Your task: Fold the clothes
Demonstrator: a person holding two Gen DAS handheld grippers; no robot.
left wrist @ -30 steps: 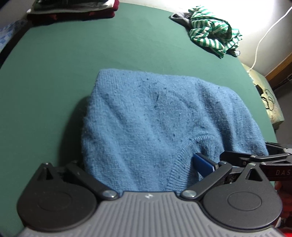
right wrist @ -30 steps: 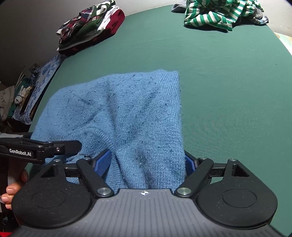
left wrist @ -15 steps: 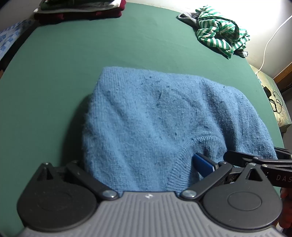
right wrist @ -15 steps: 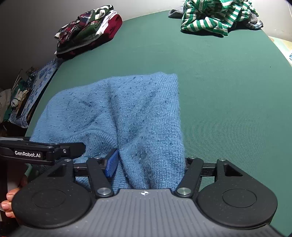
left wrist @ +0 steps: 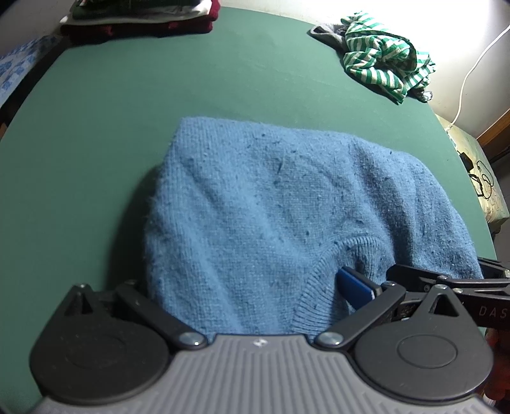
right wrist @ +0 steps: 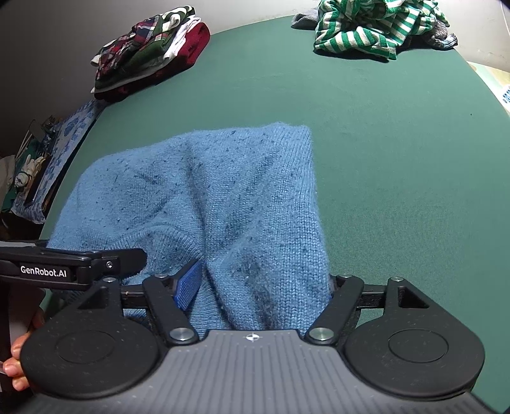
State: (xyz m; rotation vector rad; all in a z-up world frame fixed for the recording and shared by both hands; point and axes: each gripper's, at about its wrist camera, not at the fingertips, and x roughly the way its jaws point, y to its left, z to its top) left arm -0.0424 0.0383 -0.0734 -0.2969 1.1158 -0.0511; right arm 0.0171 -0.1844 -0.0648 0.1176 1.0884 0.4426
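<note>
Little moves in the left wrist view: the blue sweater lies on the green bench much as it does a second ago, with only the far edge of the scene sitting a touch differently in frame. The sweater is near the front of the bench, its ribbed collar end gathered up into the left tongs. These stand wide, with cloth filling the gap. One blue pad shows just beside the collar and the other is buried under the knit, so I cannot tell whether they pinch it or merely straddle it. A stack of folded clothes and a crumpled striped shirt sit well apart at the far edge.

To do this step well, both tongs should take the same layers at matching points on the near edge, so that the fold carries over square.

In the right wrist view the change is clearer. The visible blue pad stands further out than it does half a second ago, though not as far out as a second ago. The right tongs are opening, with a thick ridge of sweater between the jaws and the pad no longer pressed into it. The far pad is hidden by the cloth. The knit is soft and bulky, so the jaws should sink deep enough to catch every layer before they close. The bunched ridge needs smoothing first, or the crease is likely to set crooked.
</note>
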